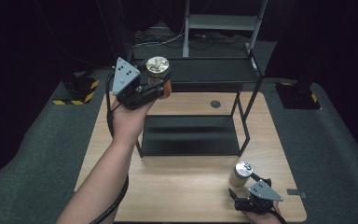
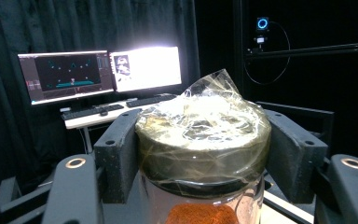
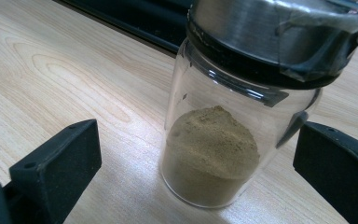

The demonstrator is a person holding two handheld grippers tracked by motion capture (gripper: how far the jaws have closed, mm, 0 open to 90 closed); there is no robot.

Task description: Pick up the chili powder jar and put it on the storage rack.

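At the upper left of the high view, our left gripper (image 1: 156, 83) is clamped on a jar of orange powder (image 1: 158, 74), lifted above the black shelf (image 1: 191, 135). We should keep it upright and set it down gently on a tier, releasing only once it rests flat. At the lower right, our right gripper (image 1: 247, 184) stands open around the jar of tan powder (image 3: 214, 154) on the desk (image 1: 186, 186); we close squarely on its glass.
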